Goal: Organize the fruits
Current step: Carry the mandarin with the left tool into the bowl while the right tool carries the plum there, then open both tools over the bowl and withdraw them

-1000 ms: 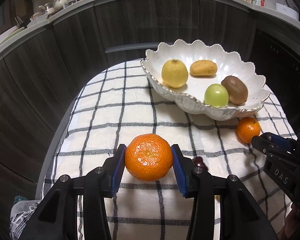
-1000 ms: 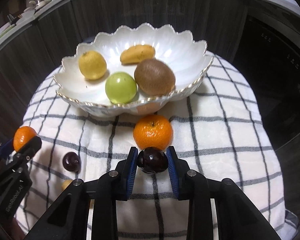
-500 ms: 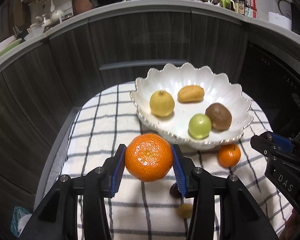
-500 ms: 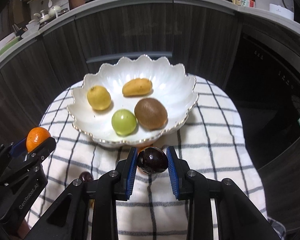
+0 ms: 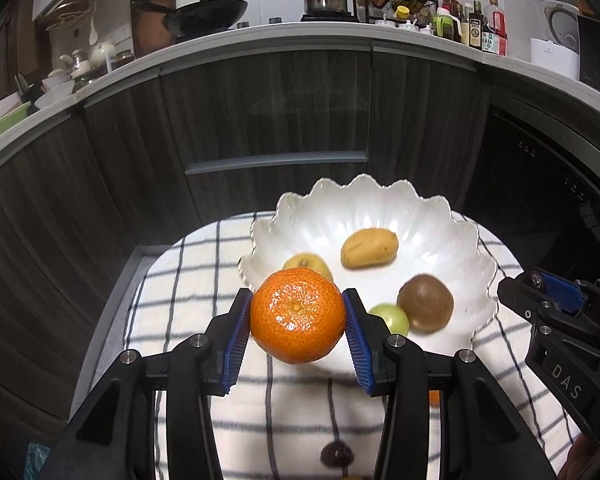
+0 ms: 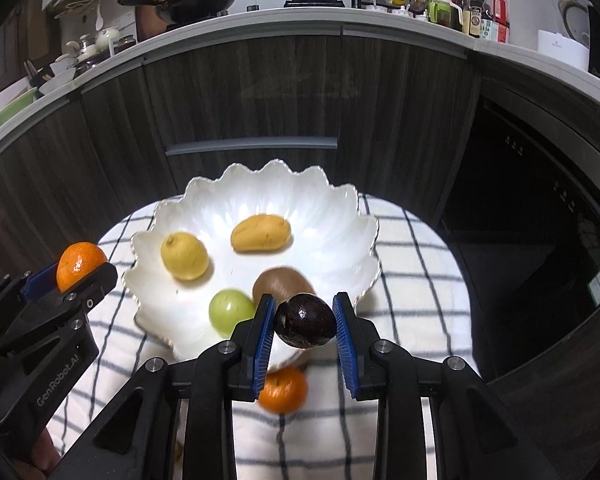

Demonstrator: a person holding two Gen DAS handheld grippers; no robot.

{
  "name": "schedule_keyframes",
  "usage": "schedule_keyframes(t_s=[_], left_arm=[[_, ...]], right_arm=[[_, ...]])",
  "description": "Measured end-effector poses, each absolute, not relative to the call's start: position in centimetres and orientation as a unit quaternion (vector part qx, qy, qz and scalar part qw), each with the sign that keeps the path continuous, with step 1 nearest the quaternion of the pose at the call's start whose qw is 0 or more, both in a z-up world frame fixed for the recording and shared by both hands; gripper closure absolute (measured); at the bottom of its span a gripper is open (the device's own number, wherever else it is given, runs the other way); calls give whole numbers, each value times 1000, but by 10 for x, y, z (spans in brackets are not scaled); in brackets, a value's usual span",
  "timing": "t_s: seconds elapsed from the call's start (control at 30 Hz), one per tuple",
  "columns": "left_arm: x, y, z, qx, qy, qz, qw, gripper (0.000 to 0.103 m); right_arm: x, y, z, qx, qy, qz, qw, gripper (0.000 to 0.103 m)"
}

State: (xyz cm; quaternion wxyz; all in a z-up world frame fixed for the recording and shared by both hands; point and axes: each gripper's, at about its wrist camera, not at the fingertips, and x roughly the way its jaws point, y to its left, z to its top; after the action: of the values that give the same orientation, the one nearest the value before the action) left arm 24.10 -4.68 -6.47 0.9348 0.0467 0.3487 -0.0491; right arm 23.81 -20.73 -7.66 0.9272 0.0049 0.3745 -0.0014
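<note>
The left gripper (image 5: 298,316) clamps an orange (image 5: 298,316) and the right gripper (image 6: 304,322) clamps a dark plum (image 6: 304,322), both raised level at the near rim of the white bowl (image 6: 339,216) holding 4 fruits.

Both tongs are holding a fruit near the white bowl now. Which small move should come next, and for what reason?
Probably carry the right tongs a little forward over the bowl, then open. They grip the dark plum at the near rim, just above the kiwi; open space lies right of the mango. The left tongs, clamped on the orange, could follow.
</note>
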Motion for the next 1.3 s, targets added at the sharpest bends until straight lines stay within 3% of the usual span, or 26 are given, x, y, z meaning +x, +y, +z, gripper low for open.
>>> schedule_keyframes(t_s=[0.97,1.07,1.1,1.13,1.17,1.23,1.3], left_arm=[[308,-59,-120,50,414,-67,906,58],[307,-57,-118,46,413,-63,908,50],[306,-57,-116,49,408,-58,910,40],[304,-56,-114,50,404,-55,912,33],[303,-55,-112,51,400,-53,913,31],[303,-54,-108,51,398,-46,915,20],[302,-52,-105,51,394,-37,917,15]], right_arm=[[306,-212,-116,-2,413,-3,911,72],[306,-212,-114,-3,410,-7,912,71],[306,-212,-113,-4,408,-7,913,69],[306,-211,-112,-5,406,-8,914,59],[305,-211,-110,-7,402,-11,916,42],[301,-212,-106,-10,390,-21,921,25],[299,-212,-101,-16,382,-32,923,22]])
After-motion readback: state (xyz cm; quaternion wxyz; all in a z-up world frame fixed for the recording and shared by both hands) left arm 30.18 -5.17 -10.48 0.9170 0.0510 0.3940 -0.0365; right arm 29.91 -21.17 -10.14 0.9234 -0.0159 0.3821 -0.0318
